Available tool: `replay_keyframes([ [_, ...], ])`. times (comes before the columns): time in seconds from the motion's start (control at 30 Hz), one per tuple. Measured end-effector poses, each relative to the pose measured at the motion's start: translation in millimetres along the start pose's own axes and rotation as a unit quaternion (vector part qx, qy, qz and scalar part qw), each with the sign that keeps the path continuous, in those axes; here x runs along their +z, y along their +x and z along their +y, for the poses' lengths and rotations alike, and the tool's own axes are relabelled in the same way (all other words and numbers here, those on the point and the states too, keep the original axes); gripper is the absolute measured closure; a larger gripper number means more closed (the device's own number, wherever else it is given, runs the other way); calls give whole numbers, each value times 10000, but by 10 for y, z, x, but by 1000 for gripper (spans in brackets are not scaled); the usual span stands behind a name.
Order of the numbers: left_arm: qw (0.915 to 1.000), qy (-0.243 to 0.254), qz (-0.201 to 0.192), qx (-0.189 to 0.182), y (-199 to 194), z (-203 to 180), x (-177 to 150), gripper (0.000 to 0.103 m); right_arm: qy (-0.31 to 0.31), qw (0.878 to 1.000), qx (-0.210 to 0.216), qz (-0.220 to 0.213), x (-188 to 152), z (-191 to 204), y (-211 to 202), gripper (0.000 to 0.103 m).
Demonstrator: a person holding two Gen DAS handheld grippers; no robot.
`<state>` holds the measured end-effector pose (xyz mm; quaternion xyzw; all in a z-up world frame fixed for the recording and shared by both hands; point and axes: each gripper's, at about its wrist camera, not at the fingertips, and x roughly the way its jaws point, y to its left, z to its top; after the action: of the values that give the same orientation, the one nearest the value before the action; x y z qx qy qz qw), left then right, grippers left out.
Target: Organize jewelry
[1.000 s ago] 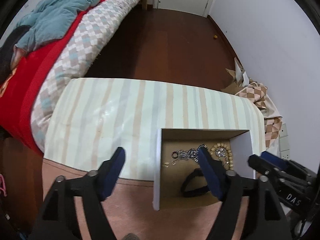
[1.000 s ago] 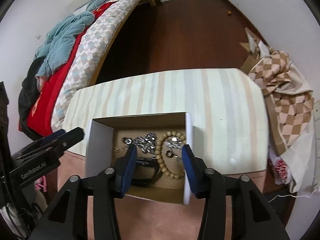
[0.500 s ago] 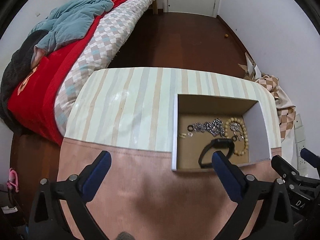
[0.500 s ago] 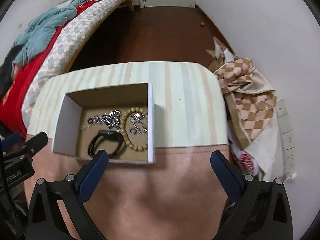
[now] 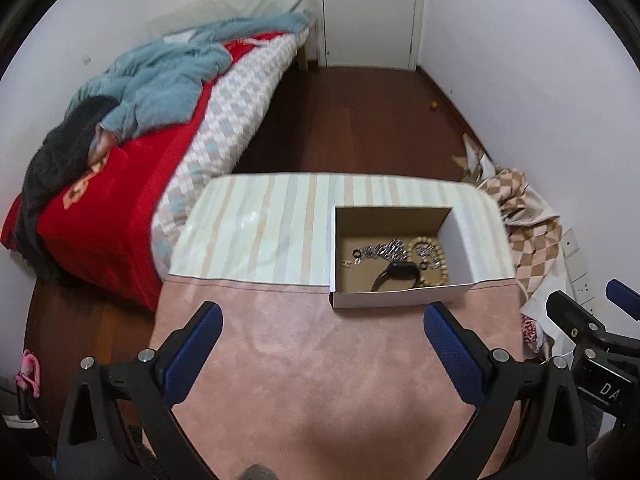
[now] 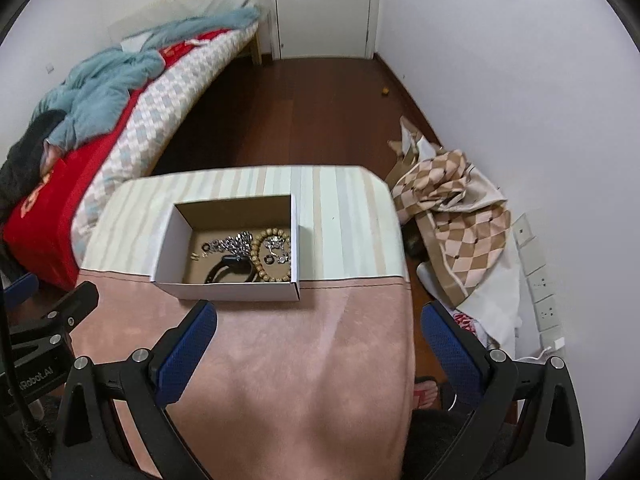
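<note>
A white cardboard box [image 5: 400,299] [image 6: 228,290] stands on the table where the striped cloth meets the pink cloth. It holds a black watch [image 5: 396,273] [image 6: 232,267], a wooden bead bracelet [image 5: 438,258] [image 6: 264,256], a silver chain [image 5: 384,249] [image 6: 232,242] and small rings. My left gripper [image 5: 322,330] is open and empty, above the pink cloth, well short of the box. My right gripper [image 6: 318,328] is open and empty, also back from the box.
The table has a striped cloth [image 5: 264,224] at the far half and a pink cloth [image 5: 312,368] near me. A bed [image 5: 132,152] lies to the left. A checkered cloth heap [image 6: 456,208] lies on the floor at the right. A door [image 6: 324,4] is far ahead.
Both grippers have pulled back and up from the box. The right gripper's jaws have widened from narrow to wide open. The jewelry stays in the box.
</note>
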<state>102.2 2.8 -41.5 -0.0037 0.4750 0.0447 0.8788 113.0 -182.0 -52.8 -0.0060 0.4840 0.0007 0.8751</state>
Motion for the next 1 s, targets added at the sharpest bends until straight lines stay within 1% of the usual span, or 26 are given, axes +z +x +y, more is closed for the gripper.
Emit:
replay_keyframes([
  [0.27,9986,-37,-502,-139,-679,31,-19,0,-8,9979,-45,-643,-83,-31,-866,0],
  [0.33,9981,-85,-588,-175,-814,56,-27,0,-22,9968,-43,-795,-104,-20,-1084,0],
  [0.53,9970,-182,-716,-212,-1117,98,-82,0,37,9944,-14,-1056,-146,-43,-1495,0],
  [0.73,9964,-214,-773,-288,-1362,93,-132,0,33,9926,-3,-1212,-192,-83,-1773,0],
  [0.87,9969,-238,-686,-310,-1412,79,-132,0,33,9932,48,-1163,-200,-100,-1834,0],
  [1.0,9976,-219,-600,-261,-1380,49,-88,0,48,9939,8,-1099,-154,-126,-1806,0],
])
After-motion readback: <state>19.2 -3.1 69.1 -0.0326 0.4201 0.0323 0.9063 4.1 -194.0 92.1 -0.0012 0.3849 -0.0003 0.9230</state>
